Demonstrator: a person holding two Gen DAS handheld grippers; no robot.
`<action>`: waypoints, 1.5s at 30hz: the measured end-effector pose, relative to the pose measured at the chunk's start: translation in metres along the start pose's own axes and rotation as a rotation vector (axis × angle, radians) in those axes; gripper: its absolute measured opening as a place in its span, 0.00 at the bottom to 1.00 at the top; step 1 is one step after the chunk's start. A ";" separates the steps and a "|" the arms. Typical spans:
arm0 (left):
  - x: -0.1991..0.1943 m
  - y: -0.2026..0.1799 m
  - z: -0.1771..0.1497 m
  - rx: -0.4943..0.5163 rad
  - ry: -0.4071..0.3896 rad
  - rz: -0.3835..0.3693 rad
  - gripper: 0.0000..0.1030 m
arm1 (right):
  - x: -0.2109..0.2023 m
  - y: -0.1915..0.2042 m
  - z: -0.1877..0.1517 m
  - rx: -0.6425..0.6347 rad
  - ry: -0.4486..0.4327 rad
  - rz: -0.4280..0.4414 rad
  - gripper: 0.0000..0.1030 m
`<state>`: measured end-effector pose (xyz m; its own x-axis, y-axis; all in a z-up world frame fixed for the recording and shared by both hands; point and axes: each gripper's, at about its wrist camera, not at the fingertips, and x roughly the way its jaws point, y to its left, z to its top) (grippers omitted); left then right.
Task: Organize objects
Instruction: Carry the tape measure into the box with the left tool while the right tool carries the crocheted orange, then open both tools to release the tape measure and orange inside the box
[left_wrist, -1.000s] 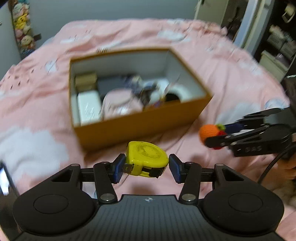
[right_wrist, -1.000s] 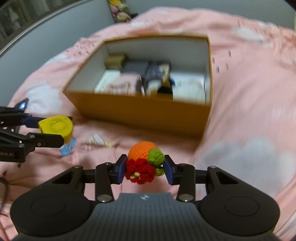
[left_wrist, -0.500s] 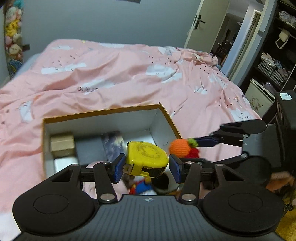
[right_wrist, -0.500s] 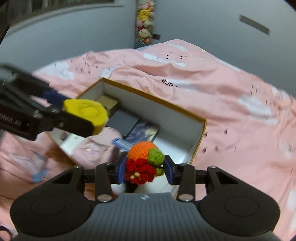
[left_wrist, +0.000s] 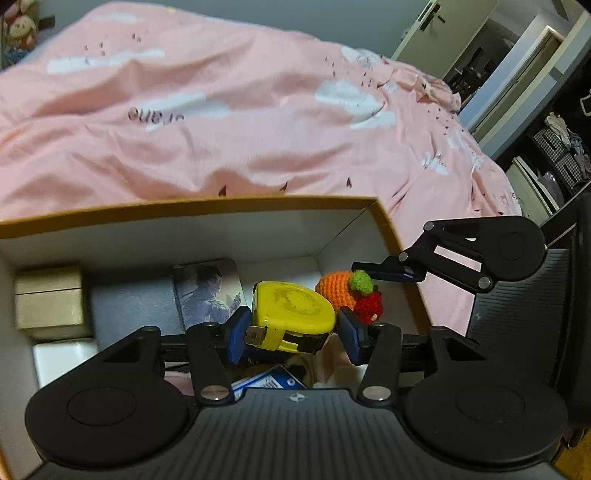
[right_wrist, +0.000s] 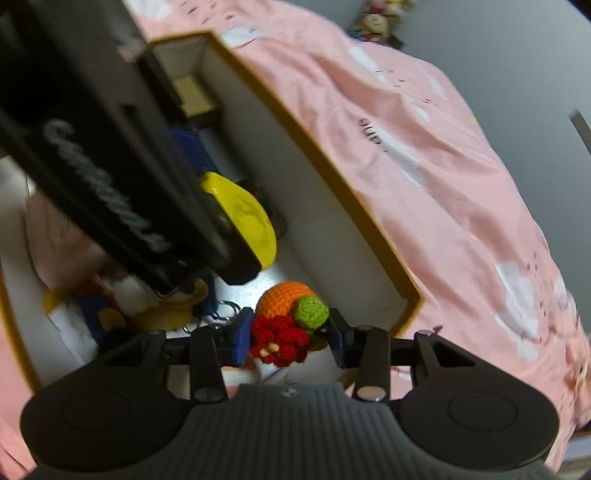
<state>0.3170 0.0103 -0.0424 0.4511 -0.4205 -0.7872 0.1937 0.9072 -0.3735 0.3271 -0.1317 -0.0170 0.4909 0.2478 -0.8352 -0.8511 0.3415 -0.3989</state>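
L gripper (left_wrist: 291, 334) clamps yellow tape measure (left_wrist: 291, 314) w/ both pads, R gripper (right_wrist: 290, 341) clamps crochet toy (right_wrist: 286, 325), both over open box (left_wrist: 184, 210), toy right of tape.

Both grippers, tape measure (left_wrist: 293, 314) and crochet toy (right_wrist: 288, 325), now hang over the box (left_wrist: 192, 208).

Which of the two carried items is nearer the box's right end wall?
The crochet fruit toy, orange, green and red, in the right tool. The yellow tape measure in the left tool is further left.
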 end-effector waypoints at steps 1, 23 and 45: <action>0.006 0.003 0.001 -0.007 0.010 -0.007 0.56 | 0.004 0.001 0.000 -0.028 0.004 0.007 0.43; 0.057 -0.009 -0.002 0.134 0.065 0.028 0.56 | 0.007 0.001 -0.018 -0.115 -0.002 -0.015 0.57; -0.026 -0.029 -0.003 0.164 -0.088 0.134 0.67 | -0.074 -0.007 -0.028 0.110 -0.050 -0.002 0.58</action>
<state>0.2968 -0.0051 -0.0123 0.5550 -0.2998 -0.7759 0.2629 0.9482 -0.1784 0.2918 -0.1777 0.0370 0.5032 0.2912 -0.8136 -0.8259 0.4391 -0.3537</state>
